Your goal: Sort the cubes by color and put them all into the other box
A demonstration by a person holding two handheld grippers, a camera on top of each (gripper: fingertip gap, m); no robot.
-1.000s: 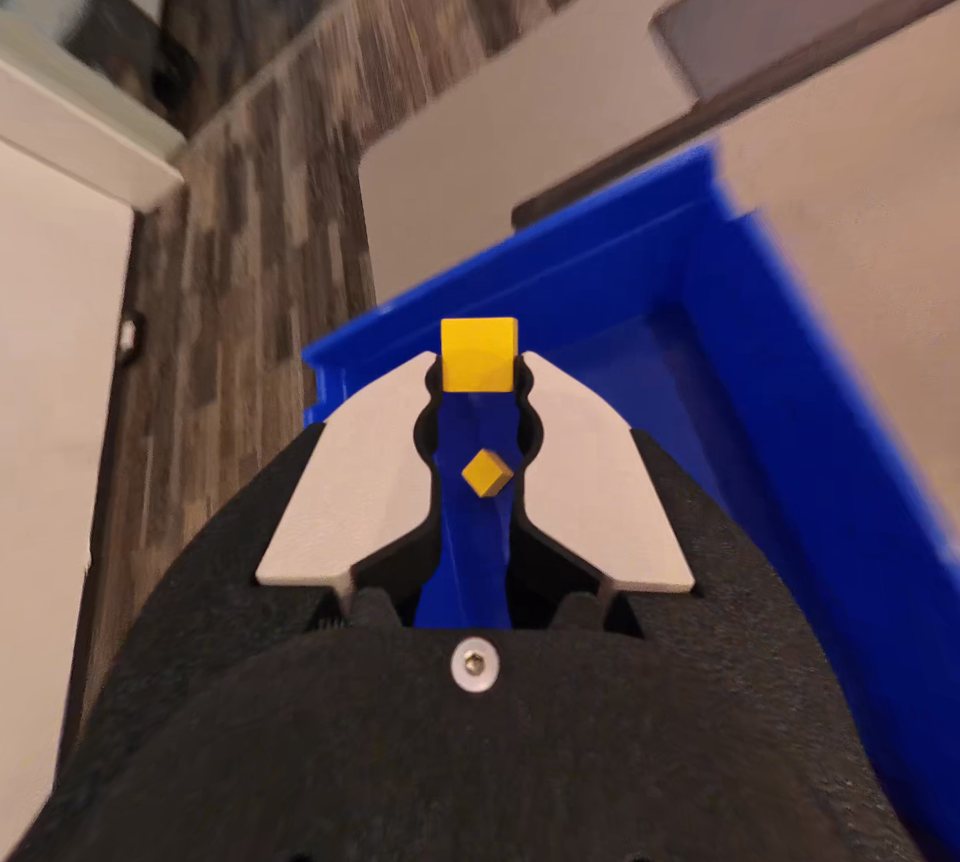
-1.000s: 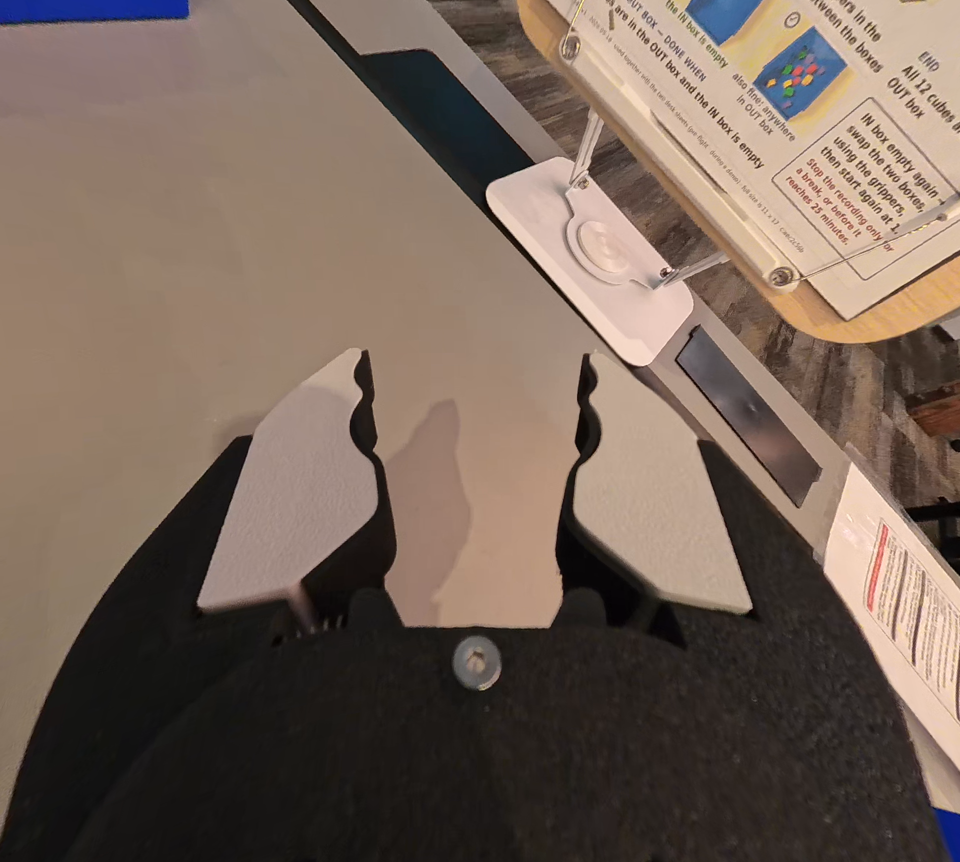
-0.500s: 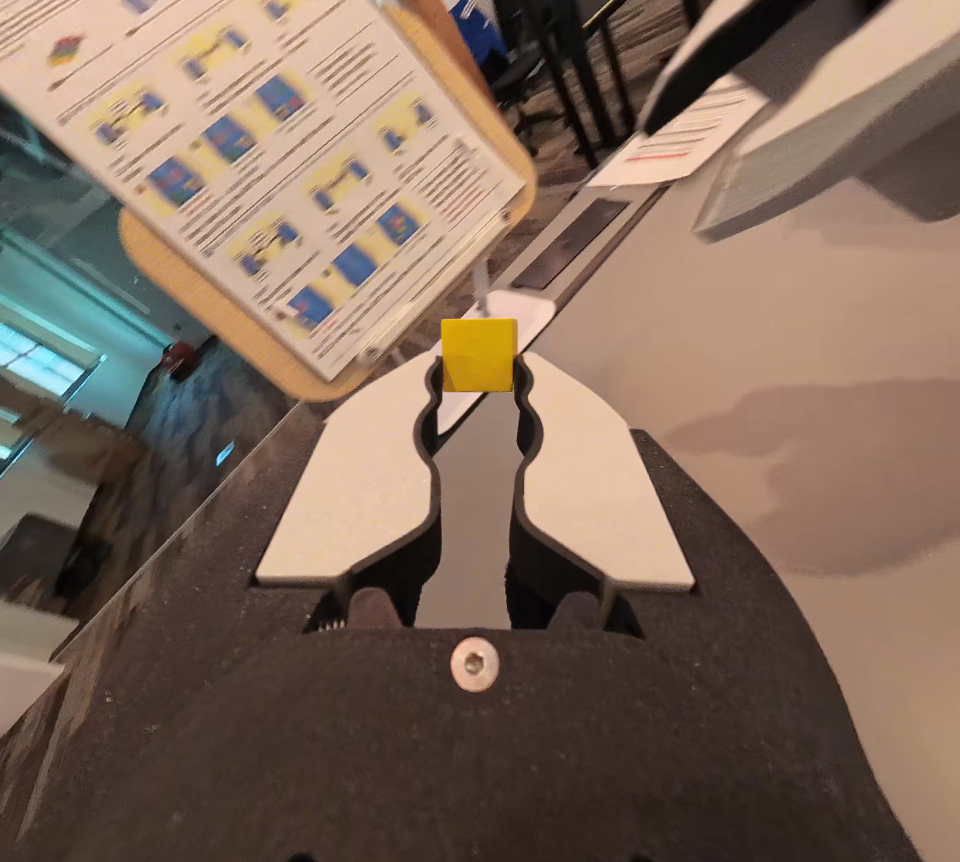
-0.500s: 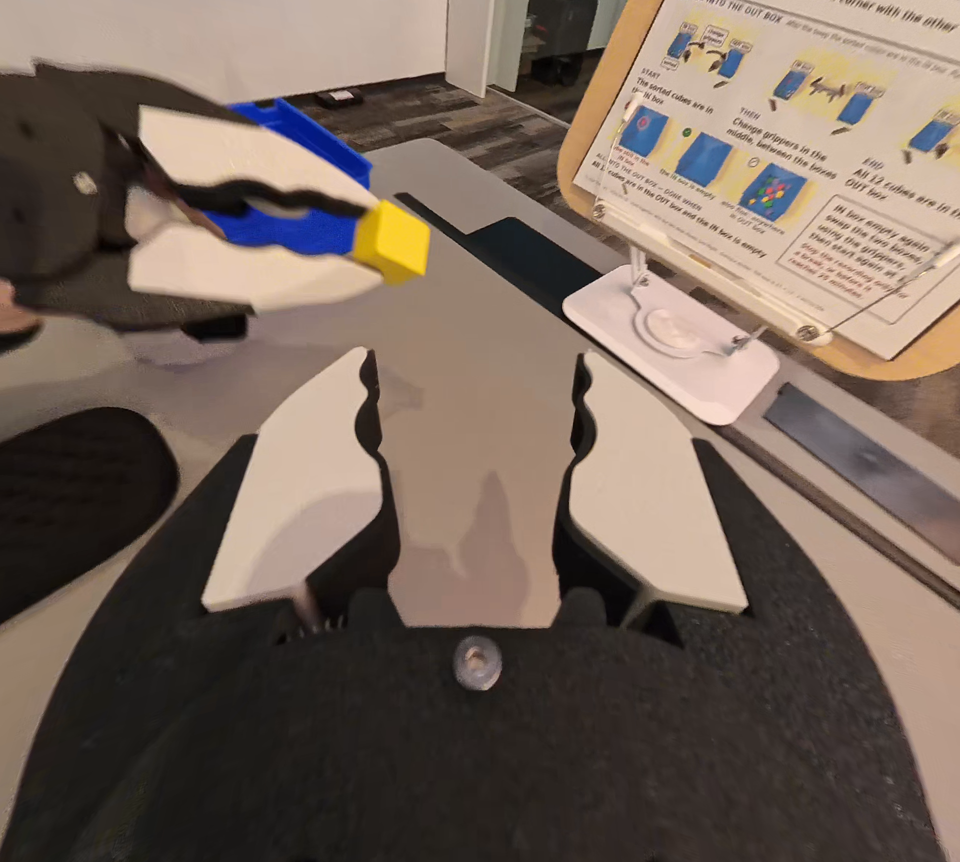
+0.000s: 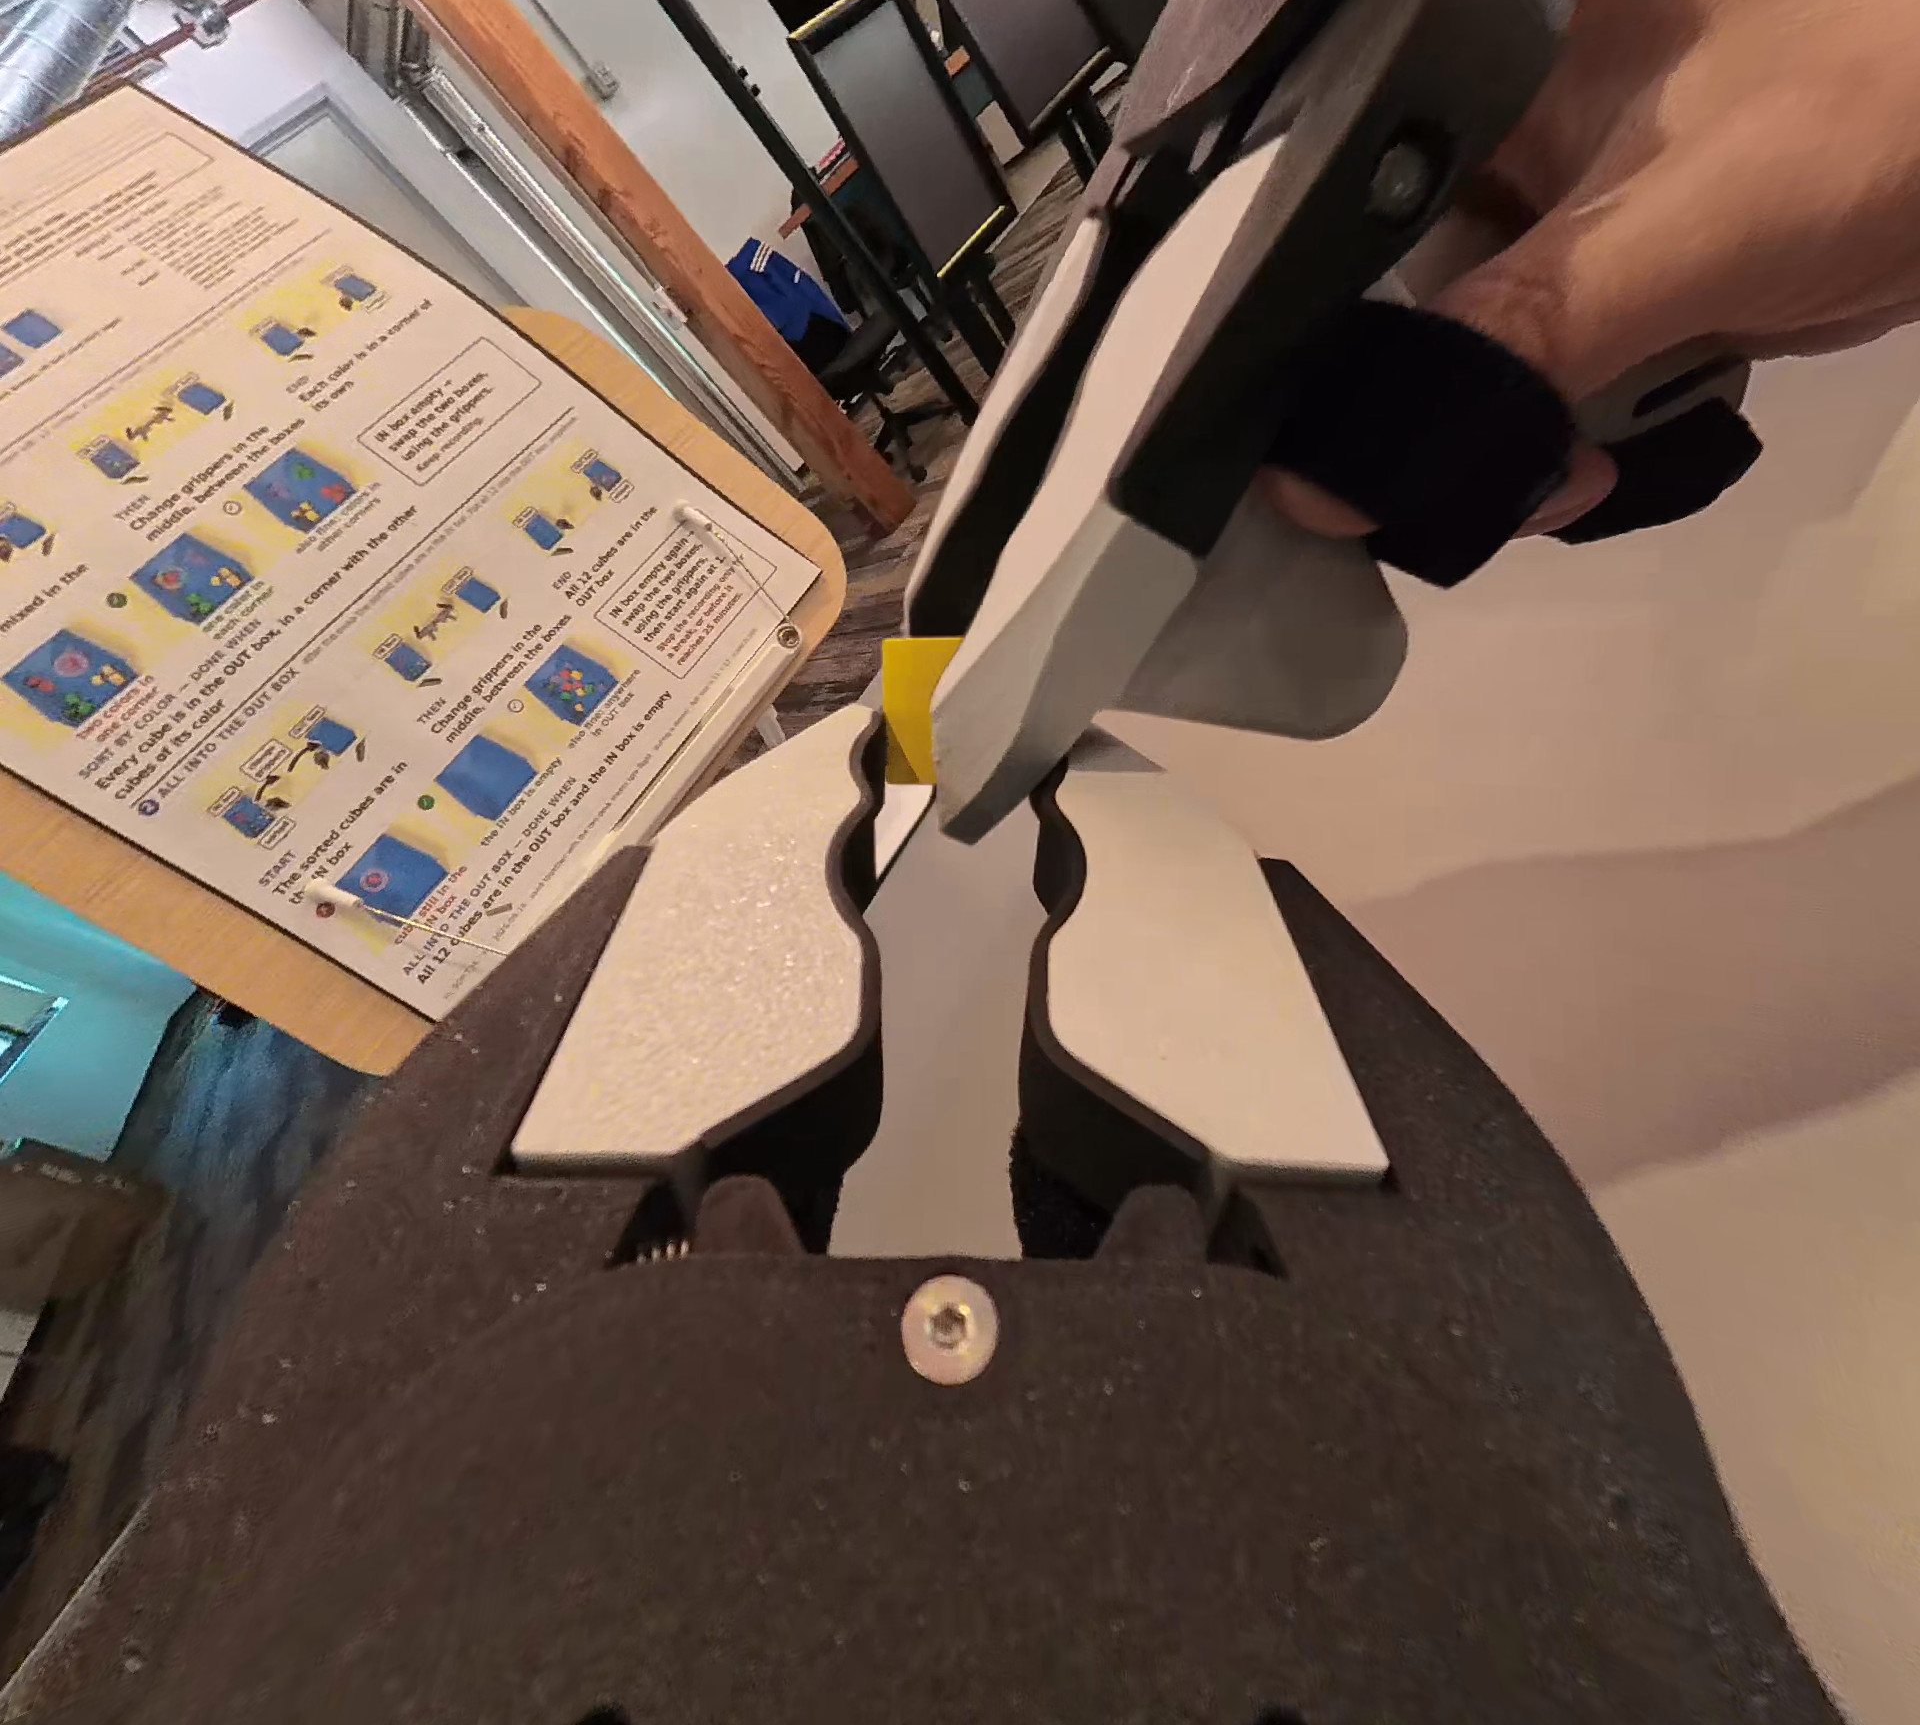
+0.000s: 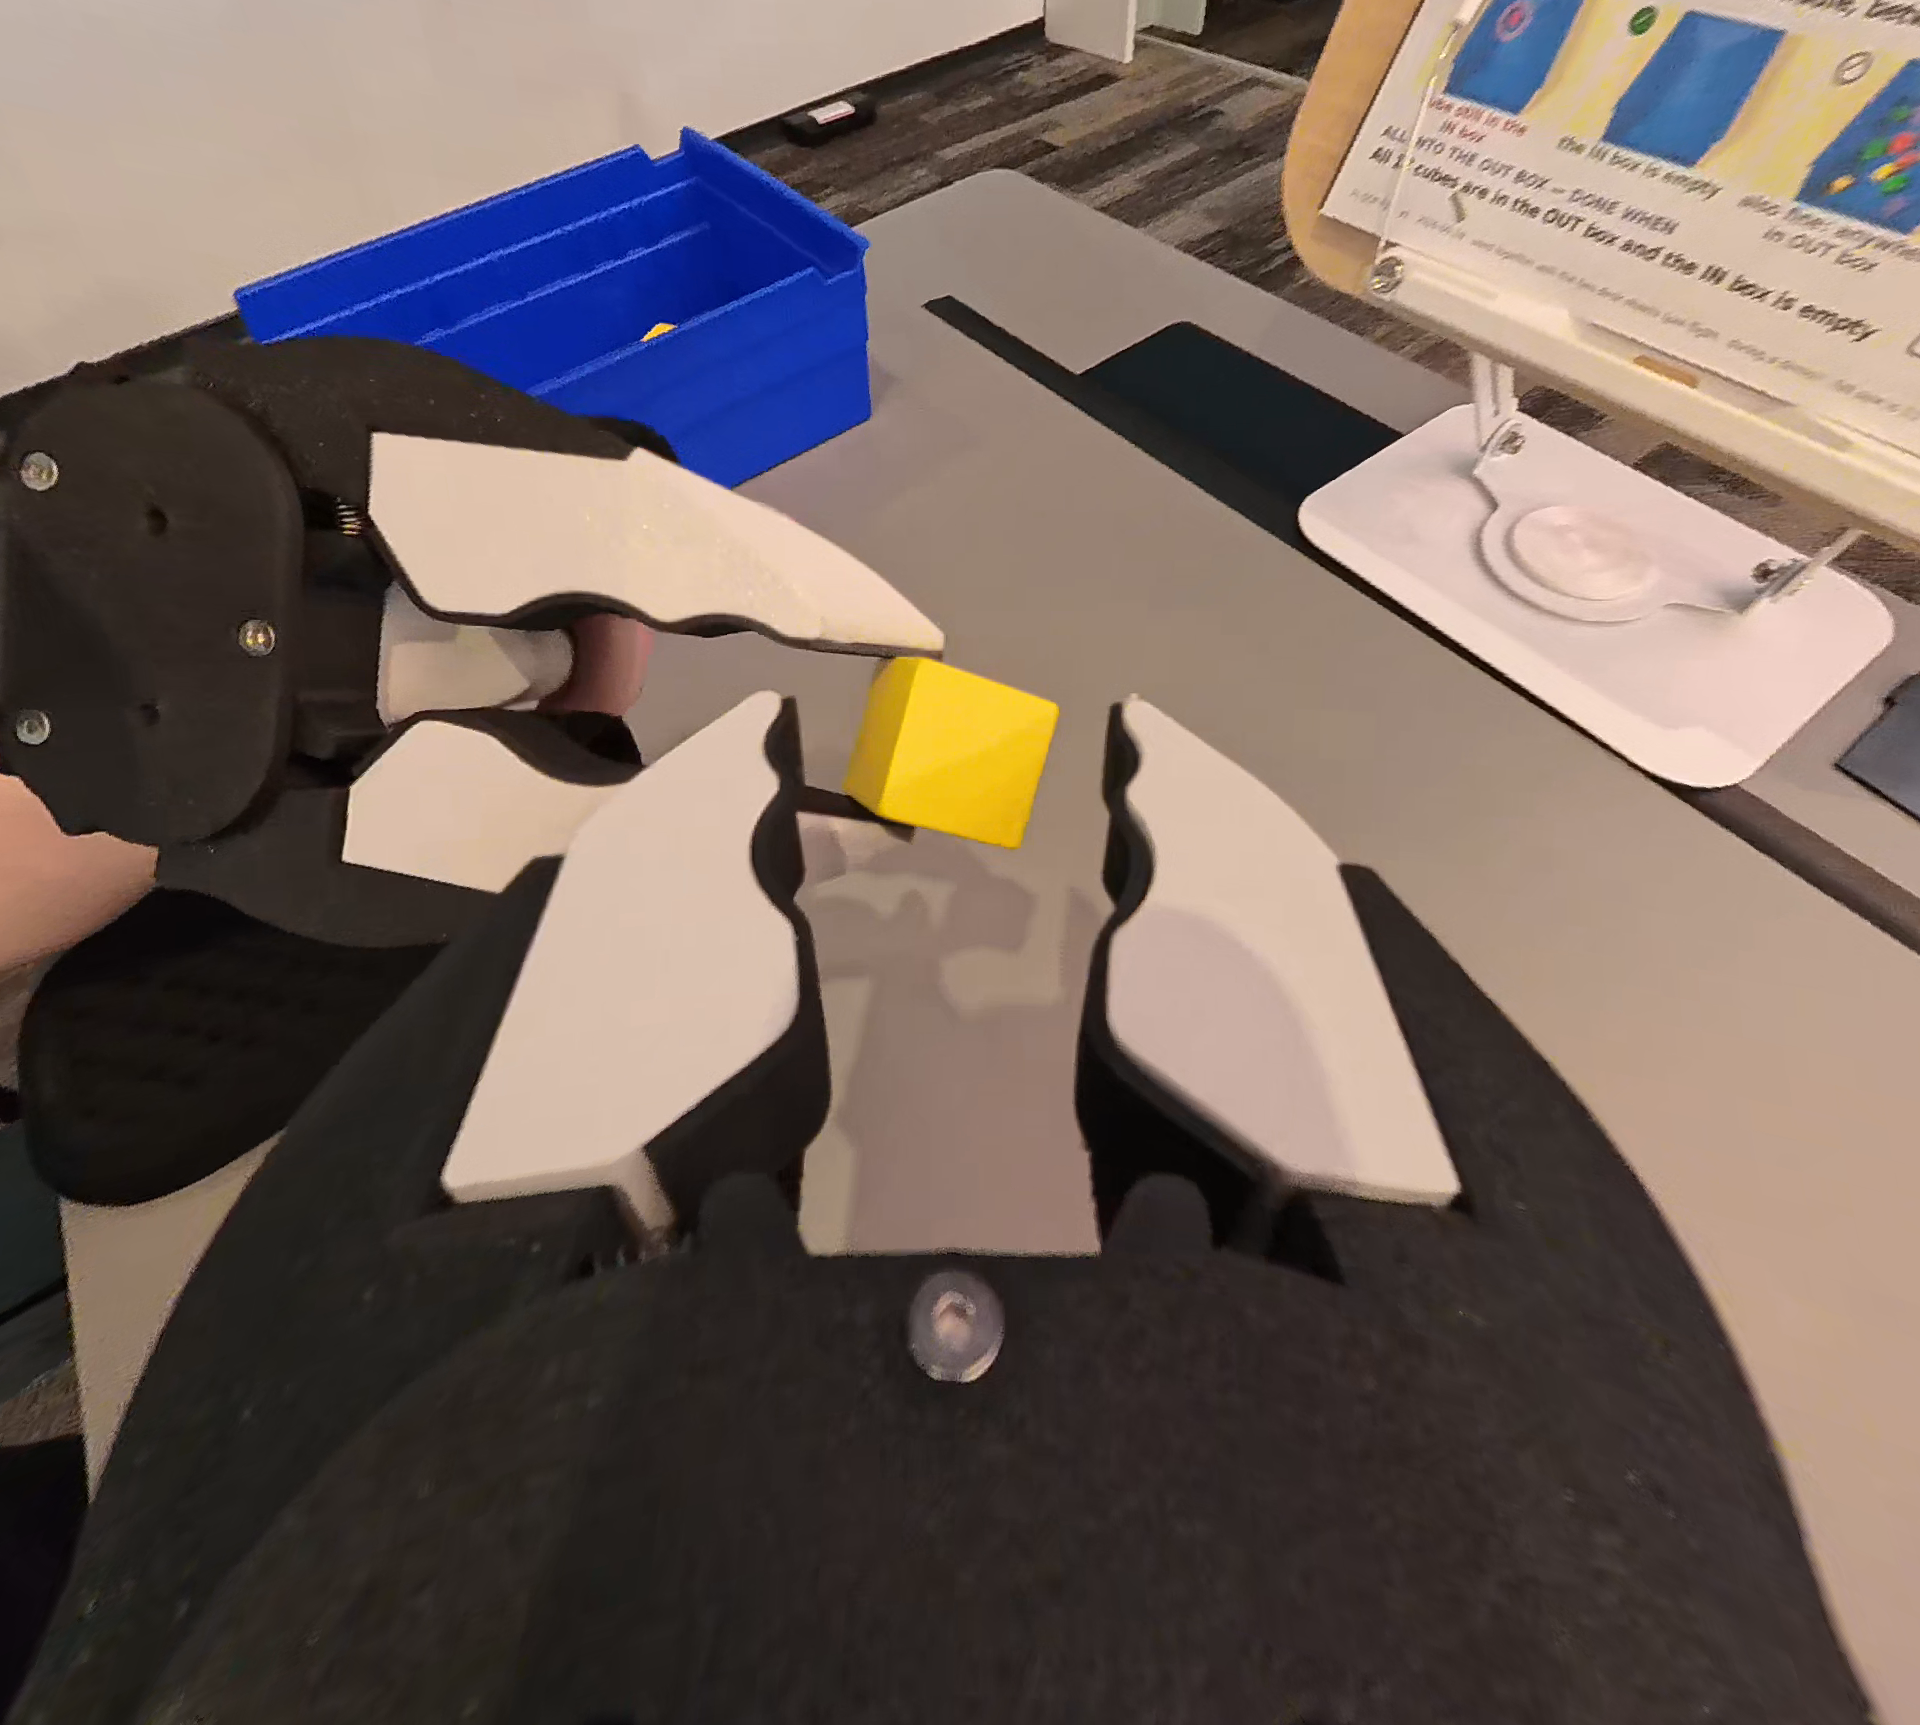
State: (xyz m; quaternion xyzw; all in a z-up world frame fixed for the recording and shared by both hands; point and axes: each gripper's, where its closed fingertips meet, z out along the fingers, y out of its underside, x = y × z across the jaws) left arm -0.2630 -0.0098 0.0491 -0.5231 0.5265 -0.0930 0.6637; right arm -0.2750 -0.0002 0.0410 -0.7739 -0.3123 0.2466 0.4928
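Now left claw (image 6: 894,730) pinching smooth yellow cube (image 6: 951,750); right claw (image 6: 951,745), matte grey fingers, spread around it.

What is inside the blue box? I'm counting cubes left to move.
In the right wrist view, the blue box shows one small yellow piece, apparently a cube, behind its front wall. That wall and the left tool hide the rest of the floor.
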